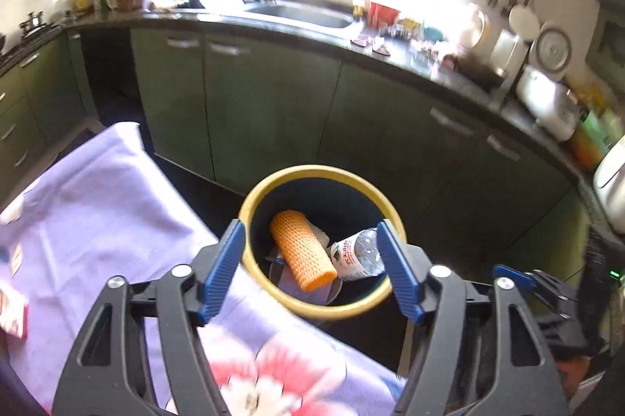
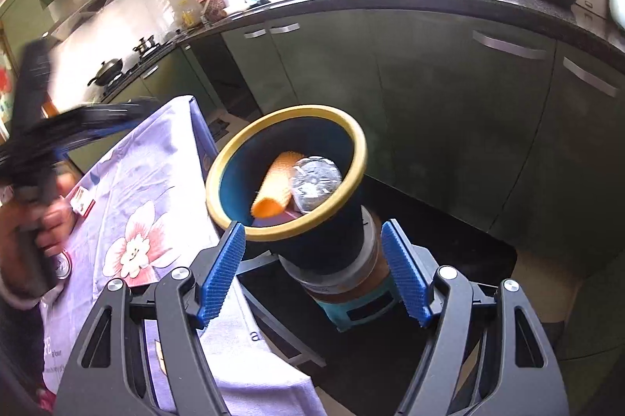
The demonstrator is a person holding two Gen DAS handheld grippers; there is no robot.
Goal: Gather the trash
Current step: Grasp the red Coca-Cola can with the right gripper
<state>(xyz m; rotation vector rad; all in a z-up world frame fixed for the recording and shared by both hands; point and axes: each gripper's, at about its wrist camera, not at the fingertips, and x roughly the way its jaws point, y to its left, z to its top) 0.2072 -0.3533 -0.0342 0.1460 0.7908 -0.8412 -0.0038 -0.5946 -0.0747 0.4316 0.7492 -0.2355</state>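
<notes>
Left tool (image 1: 310, 269): your blue pads stand spread over the bin, nothing between them; in the right wrist view it is only a dark blur at the left edge.
Right tool (image 2: 312, 273): spread, pads to either side of the bin's base without touching it, nothing pinched.
Bin (image 1: 365, 302): one, yellow-rimmed, dark inside, standing just beside the cloth-covered counter (image 1: 97, 205); your right wrist view shows it seated on a stack of other containers.
Trash in bin: you can count two clear pieces, one orange mesh sleeve (image 1: 302, 250) and one clear plastic bottle (image 1: 357, 254); a white scrap and a flat piece lie under them, too hidden to name.
Writing: the bottle's label bears red letters, too small and tilted for you to read; a lone "a" shows on the white cloth (image 2: 256, 336) at the counter's near edge.
Carton (image 1: 13, 314): one red-and-white piece on the cloth, cut off by the left edge; its print is blurred.
Hand (image 2: 47, 220): one, gripping the left tool's handle, smeared by motion.
Hidden: the far kitchen worktop by the window is washed out by glare.
</notes>
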